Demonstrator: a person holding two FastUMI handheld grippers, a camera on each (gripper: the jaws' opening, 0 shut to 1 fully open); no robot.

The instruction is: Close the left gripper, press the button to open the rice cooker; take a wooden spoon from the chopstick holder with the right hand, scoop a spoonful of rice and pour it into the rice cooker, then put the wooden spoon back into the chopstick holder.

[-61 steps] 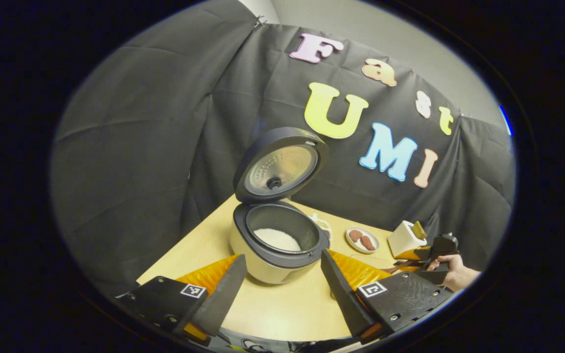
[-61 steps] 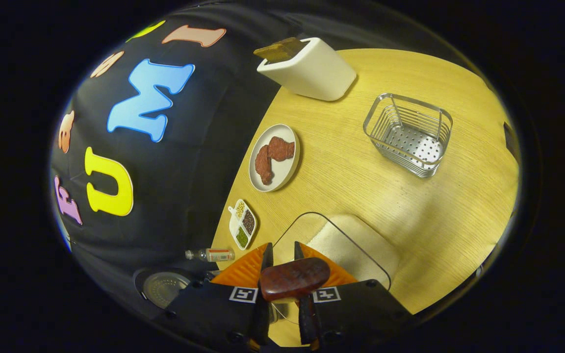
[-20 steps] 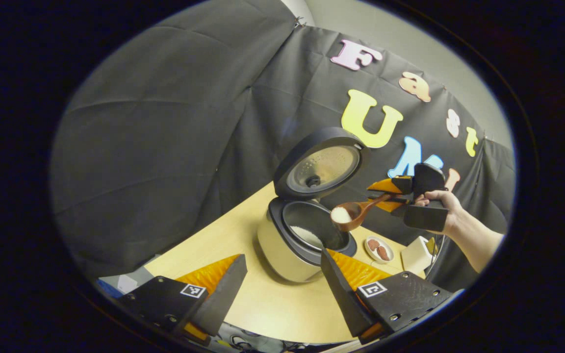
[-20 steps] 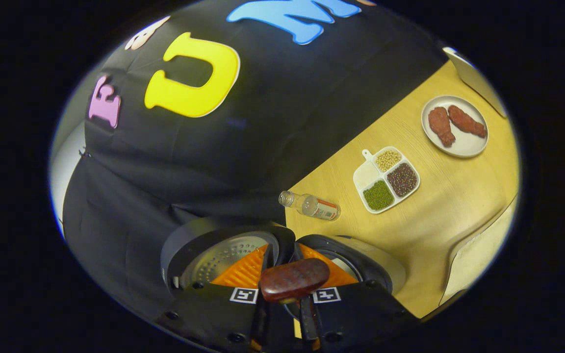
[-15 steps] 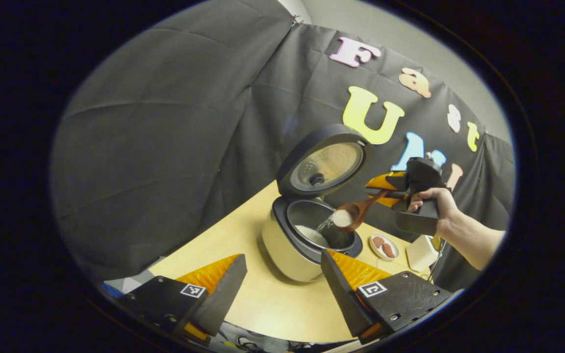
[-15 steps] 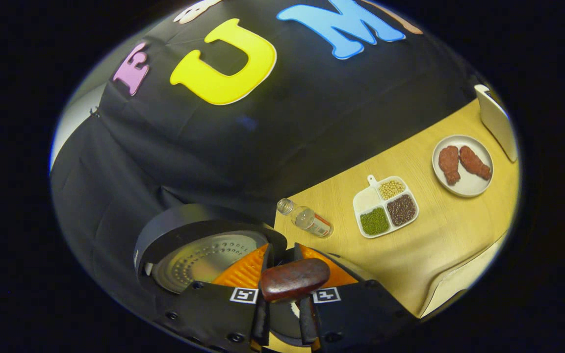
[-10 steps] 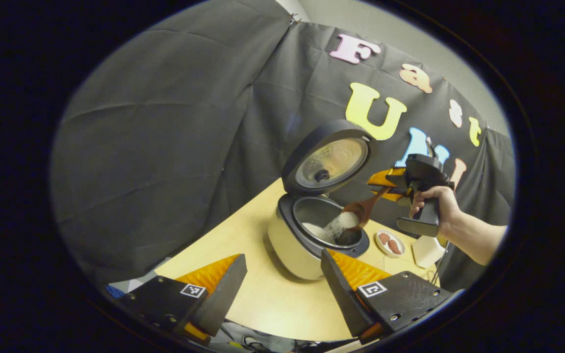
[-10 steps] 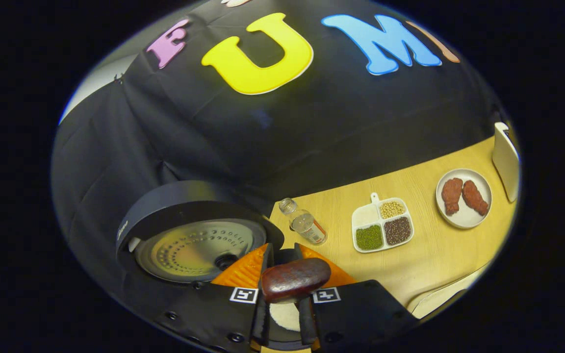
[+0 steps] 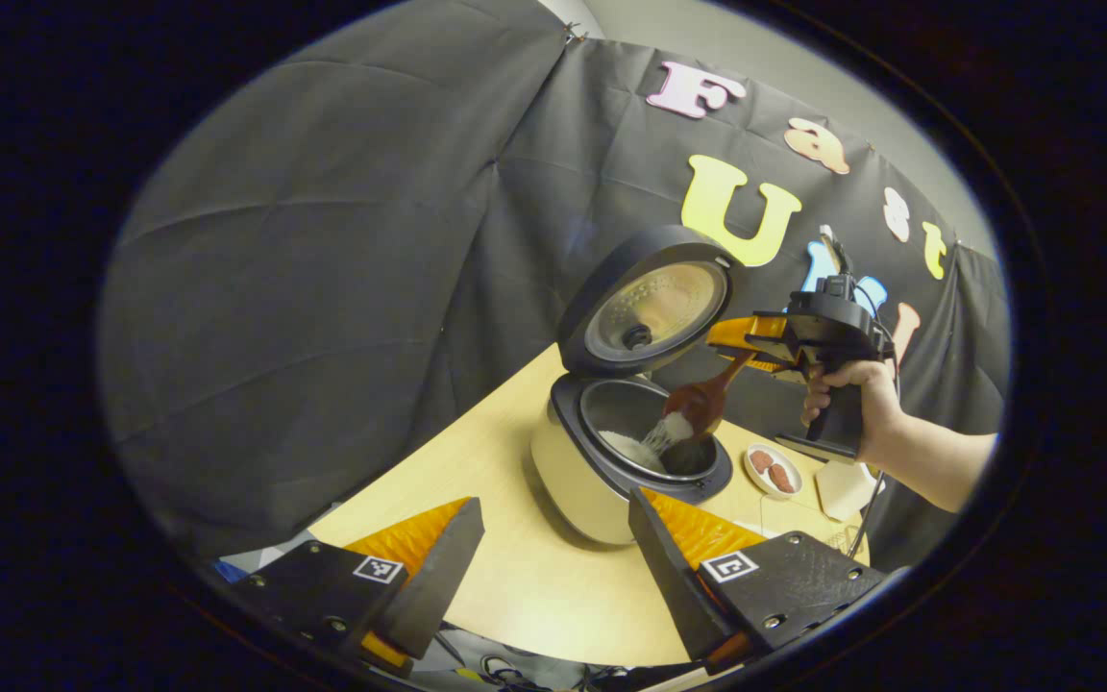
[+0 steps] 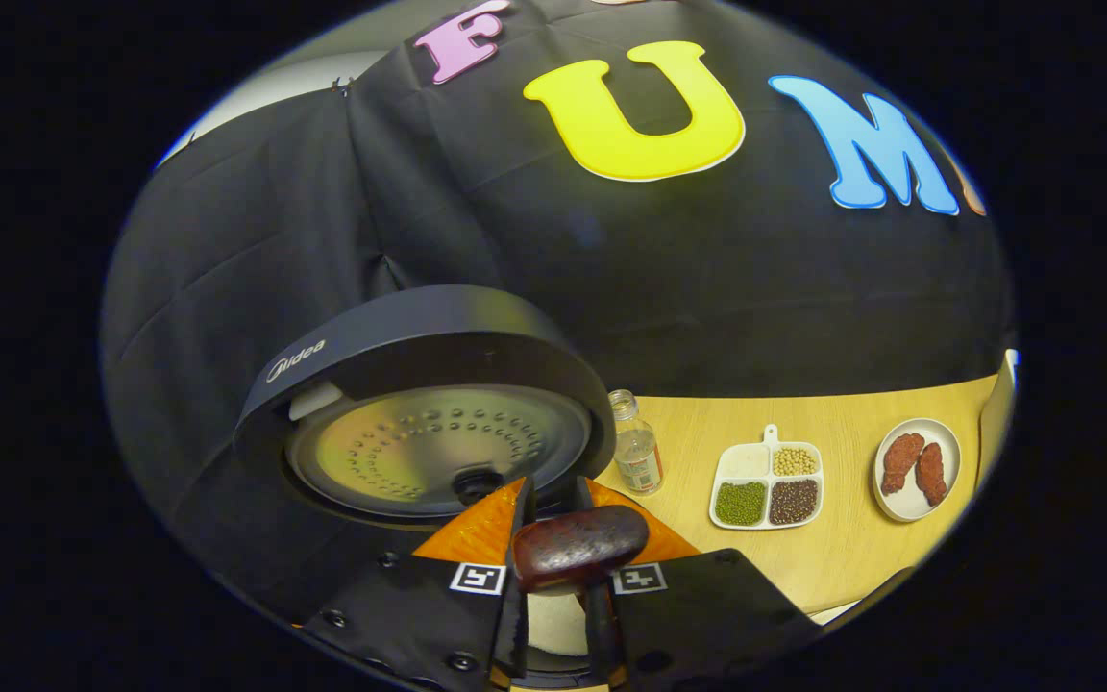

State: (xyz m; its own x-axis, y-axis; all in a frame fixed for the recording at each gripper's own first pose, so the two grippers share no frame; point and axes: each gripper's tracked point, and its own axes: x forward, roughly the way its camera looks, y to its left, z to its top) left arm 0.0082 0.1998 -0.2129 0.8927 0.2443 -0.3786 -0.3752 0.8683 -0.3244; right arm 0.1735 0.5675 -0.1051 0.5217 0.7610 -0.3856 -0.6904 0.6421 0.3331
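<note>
The rice cooker (image 9: 592, 481) stands on the wooden table (image 9: 477, 481) with its lid (image 9: 650, 308) raised, and white rice lies in its pot. Above the pot the wooden spoon (image 9: 700, 404) is tipped bowl-down, and rice streams from it into the pot. My right gripper (image 9: 741, 338), held by a hand (image 9: 847, 389), is shut on the spoon's handle. In the right gripper view the handle's end (image 10: 579, 548) sits between the fingers of the right gripper (image 10: 553, 500), close under the lid (image 10: 429, 423). My left gripper (image 9: 553, 553) hangs open over the table's near edge, short of the cooker.
Behind the cooker stand a small bottle (image 10: 637, 452), a divided dish of beans (image 10: 770, 485) and a plate with two meat pieces (image 10: 917, 468). A white holder (image 9: 842, 490) stands at the table's far right. The black cloth wall rises close behind the lid.
The right gripper has rolled the spoon further over and lowered its bowl towards the pot, so the rice keeps pouring out. The left gripper has stayed open and barely shifted.
</note>
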